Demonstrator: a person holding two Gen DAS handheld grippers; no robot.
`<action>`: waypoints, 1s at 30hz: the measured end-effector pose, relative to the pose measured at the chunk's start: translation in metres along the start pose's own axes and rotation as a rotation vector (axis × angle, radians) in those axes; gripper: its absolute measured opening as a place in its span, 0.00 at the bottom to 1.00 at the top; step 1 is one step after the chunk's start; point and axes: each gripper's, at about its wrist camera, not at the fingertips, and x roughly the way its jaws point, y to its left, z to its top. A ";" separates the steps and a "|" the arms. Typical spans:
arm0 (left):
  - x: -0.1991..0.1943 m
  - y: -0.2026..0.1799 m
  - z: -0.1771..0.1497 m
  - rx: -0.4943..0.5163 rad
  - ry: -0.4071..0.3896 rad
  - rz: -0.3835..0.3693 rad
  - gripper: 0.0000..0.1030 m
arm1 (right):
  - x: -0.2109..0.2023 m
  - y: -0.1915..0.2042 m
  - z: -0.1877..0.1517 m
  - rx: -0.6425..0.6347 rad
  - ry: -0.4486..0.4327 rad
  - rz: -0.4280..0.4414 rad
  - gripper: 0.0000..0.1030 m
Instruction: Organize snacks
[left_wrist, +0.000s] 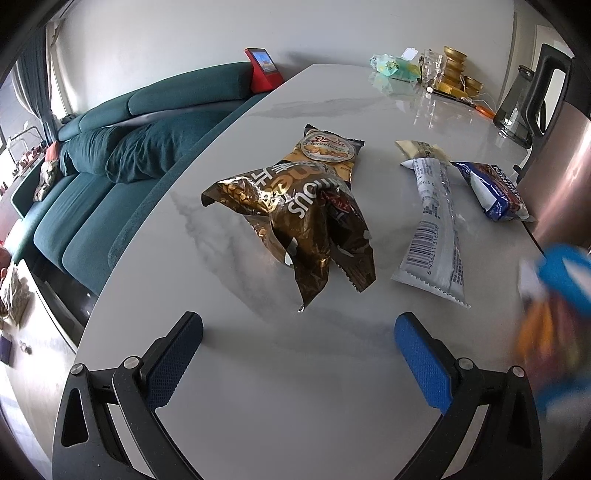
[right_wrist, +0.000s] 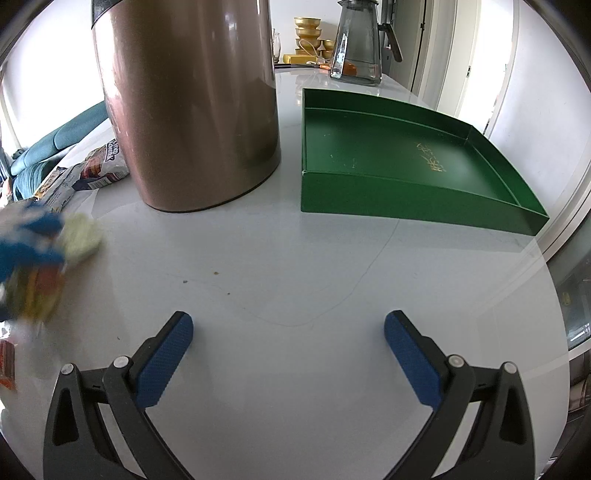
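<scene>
While both grippers are held low over the white desk (left_wrist: 258, 369), the following is observed.

Left gripper (left_wrist: 298, 328): spread wide, nothing held between the fingers.
Right gripper (right_wrist: 288, 325): spread wide, nothing held; only bare desk lies between the fingers.
Gold snack bags (left_wrist: 306, 210): a crumpled pile is seen at 12 o'clock in the left wrist view, resting on the desk.
White wrapper (left_wrist: 436, 236): laid flat at 1 o'clock, barcode side up, just beside the pile.
Blue-and-white packet (left_wrist: 491, 195): placed at 2 o'clock, beside the white wrapper.
Blurred blue item (right_wrist: 33, 254): seen at 9 o'clock in the right wrist view; identity cannot be told.
Green tray (right_wrist: 406, 199): positioned at 1 o'clock in the right wrist view, nothing inside.
Bronze canister (right_wrist: 192, 103): stood upright at 11 o'clock, just beside the tray.
</scene>
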 end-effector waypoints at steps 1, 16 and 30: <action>0.000 0.000 0.000 -0.001 0.001 0.001 0.99 | 0.000 0.000 0.000 0.000 0.000 0.000 1.00; 0.000 0.000 0.001 0.040 0.039 -0.027 0.99 | 0.000 0.000 0.000 0.000 0.000 0.000 1.00; -0.071 0.016 0.004 -0.005 -0.221 -0.100 0.99 | 0.000 0.000 0.000 0.000 0.000 0.000 1.00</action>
